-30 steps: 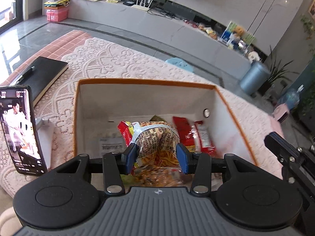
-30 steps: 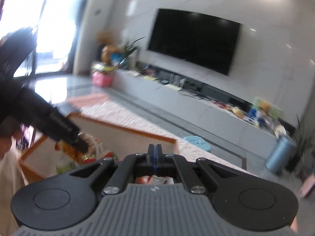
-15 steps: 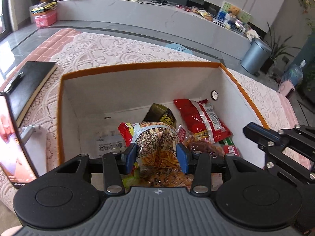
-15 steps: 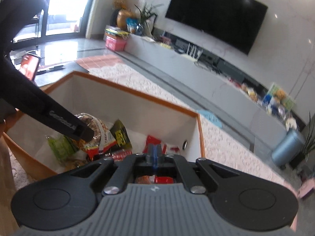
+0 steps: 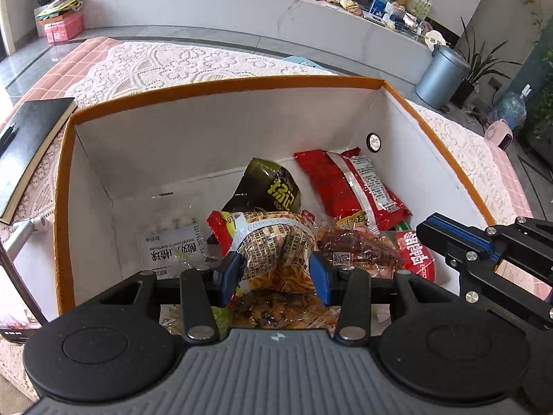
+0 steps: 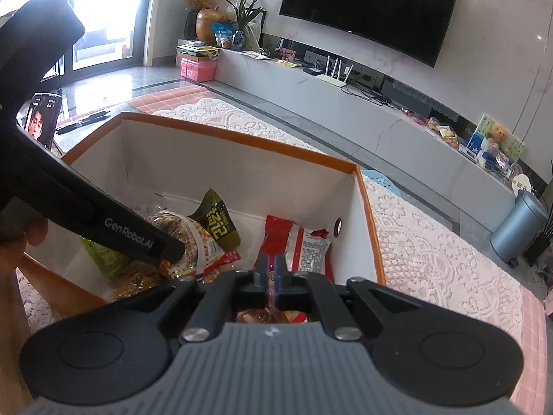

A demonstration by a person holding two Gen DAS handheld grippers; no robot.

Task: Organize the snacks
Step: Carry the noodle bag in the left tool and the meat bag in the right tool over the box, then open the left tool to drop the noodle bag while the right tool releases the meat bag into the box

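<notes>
Snack packet [image 5: 276, 252], clear wrapper with printed label, clamped between blue pads of left gripper [image 5: 276, 269], held over near edge of orange-rimmed storage box [image 5: 221, 84]. Box sits on lace tablecloth [image 5: 166, 65]. Inside box: dark green packet [image 5: 266, 186] leaning upright, red packet [image 5: 352, 186] against right wall, white packet [image 5: 172, 242] flat at left. Right gripper [image 6: 271, 269] over box's right side, jaws nearly together; whether anything is pinched, cannot tell. Phone [image 6: 41, 121] propped left of box.
</notes>
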